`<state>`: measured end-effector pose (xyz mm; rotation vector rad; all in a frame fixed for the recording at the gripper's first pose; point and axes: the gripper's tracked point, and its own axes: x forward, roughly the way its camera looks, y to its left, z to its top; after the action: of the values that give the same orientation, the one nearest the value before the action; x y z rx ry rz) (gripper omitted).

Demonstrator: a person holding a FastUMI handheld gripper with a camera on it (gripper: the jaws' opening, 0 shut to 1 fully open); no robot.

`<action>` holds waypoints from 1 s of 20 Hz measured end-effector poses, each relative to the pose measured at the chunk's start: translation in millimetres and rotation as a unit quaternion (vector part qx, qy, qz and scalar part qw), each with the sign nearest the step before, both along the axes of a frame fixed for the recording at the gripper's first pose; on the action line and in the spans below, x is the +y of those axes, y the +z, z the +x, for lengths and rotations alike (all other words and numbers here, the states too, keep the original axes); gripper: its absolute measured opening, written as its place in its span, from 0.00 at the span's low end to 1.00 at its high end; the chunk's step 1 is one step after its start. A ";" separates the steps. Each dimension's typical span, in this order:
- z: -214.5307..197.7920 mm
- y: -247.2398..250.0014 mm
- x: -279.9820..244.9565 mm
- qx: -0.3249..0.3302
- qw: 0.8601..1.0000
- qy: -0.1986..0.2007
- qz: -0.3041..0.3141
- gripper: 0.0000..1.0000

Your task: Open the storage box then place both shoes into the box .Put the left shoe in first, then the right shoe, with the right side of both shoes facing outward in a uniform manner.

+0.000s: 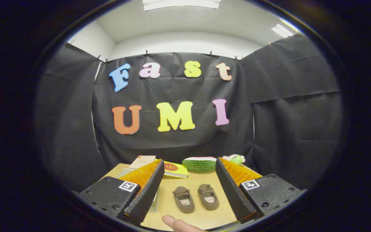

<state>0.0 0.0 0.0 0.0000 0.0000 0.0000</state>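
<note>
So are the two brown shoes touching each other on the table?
Apart. The gripper view shows a strip of bare table between the left shoe and the right shoe; the gripper hangs open above them.

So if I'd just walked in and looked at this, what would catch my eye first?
Probably the pair of small brown shoes, side by side on the wooden table between the open gripper's two fingers. Beyond them, at the table's far edge, sit a green striped watermelon-like cushion and a yellow booklet. A fingertip pokes in nearest the camera.
</note>
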 end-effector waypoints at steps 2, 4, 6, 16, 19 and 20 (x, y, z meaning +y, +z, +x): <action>1.1 -0.2 -2.3 -0.002 1.000 -0.001 -0.002 1.00; -0.2 1.0 -2.9 -0.006 1.000 0.001 -0.001 1.00; -1.9 -1.1 0.0 -0.006 1.000 0.005 -0.001 1.00; 1.2 -15.1 13.7 -0.004 1.000 0.012 -0.008 1.00; 8.1 -23.4 11.8 0.006 1.000 0.008 -0.007 1.00; 10.4 -25.7 10.9 0.010 1.000 0.007 -0.003 1.00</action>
<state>10.4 10.9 -25.7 -0.0061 0.0207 0.0146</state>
